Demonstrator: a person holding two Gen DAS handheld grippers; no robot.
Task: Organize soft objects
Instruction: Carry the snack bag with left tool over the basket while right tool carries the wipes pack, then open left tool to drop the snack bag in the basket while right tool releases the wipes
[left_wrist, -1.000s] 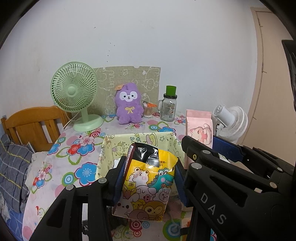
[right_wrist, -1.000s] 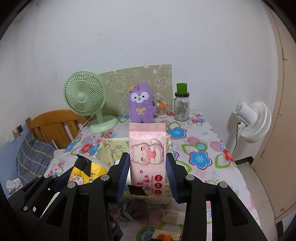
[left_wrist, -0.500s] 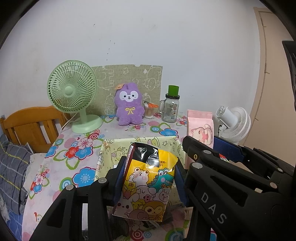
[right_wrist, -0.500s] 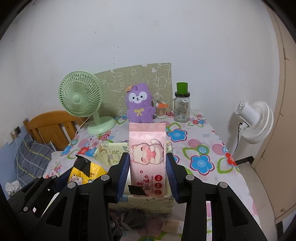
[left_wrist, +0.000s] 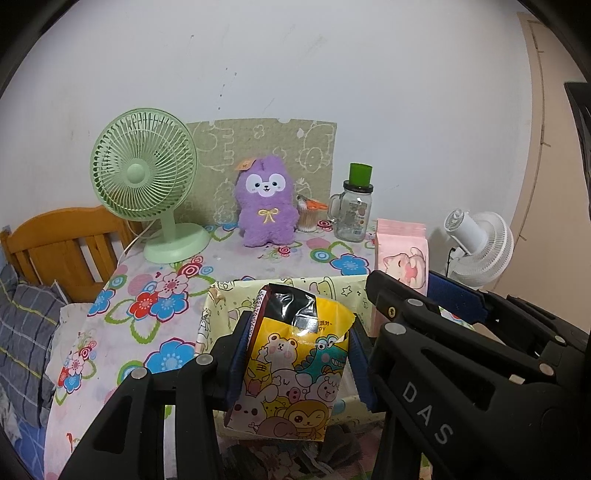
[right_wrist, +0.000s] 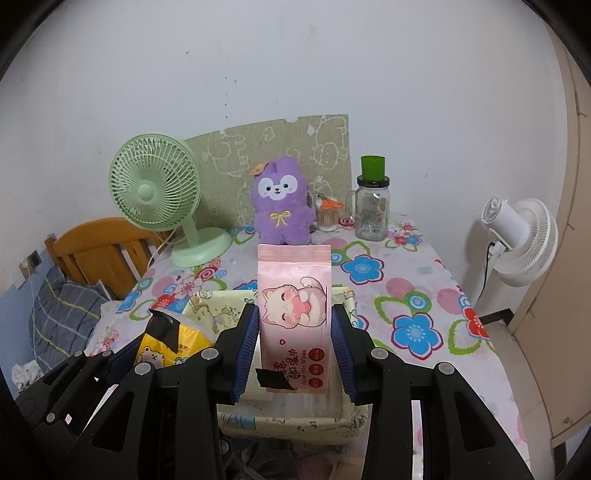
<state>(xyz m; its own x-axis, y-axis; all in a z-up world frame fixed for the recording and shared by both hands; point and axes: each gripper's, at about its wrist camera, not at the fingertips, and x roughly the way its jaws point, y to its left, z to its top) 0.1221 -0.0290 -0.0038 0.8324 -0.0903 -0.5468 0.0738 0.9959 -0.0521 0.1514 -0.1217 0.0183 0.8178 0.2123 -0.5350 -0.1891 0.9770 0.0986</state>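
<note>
- left gripper (left_wrist: 297, 354) clamped on yellow cartoon pack (left_wrist: 295, 373), lower centre, above yellow bin (left_wrist: 221, 295)
- right gripper (right_wrist: 295, 350) clamped on upright pink wipes pack (right_wrist: 295, 317), frame centre, over same bin

Bare tablecloth (right_wrist: 417, 291) right of the storage box (right_wrist: 343, 299); fan (right_wrist: 159, 192) behind.

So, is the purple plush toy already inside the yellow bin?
No, the purple plush toy sits on the table by the wall, behind the yellow bin.

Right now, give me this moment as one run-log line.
left gripper: shut on yellow pack | right gripper: shut on pink wipes pack | both packs: upright above the yellow bin | release: not yet
</note>
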